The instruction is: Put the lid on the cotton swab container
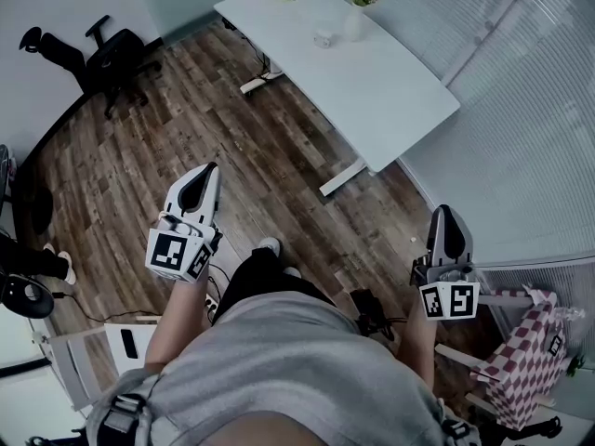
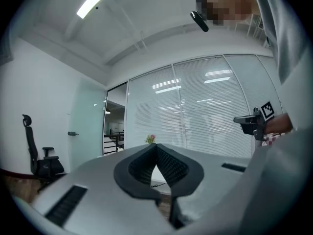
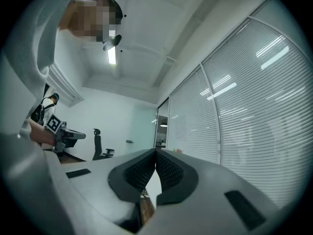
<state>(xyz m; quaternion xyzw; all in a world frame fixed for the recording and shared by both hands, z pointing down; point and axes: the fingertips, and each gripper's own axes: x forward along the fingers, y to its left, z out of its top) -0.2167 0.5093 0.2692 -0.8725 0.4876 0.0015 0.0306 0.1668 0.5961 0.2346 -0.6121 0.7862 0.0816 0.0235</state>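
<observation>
Both grippers are held up at waist height, far from the white table (image 1: 390,82). My left gripper (image 1: 210,169) points forward over the wooden floor, jaws shut with nothing between them; its own view shows the tips (image 2: 156,147) meeting. At the right, my right gripper (image 1: 446,210) is shut and empty too, tips (image 3: 156,153) together. On the table stand a small pale container (image 1: 323,38) and a white vase with flowers (image 1: 356,19). Whether that container is the cotton swab one I cannot tell, and no lid is visible.
A black office chair (image 1: 102,54) stands at the far left by the wall. A red-and-white checked cloth (image 1: 525,356) lies at the lower right. Window blinds (image 1: 530,128) run along the right side. A power strip with cable (image 1: 253,84) lies on the floor under the table.
</observation>
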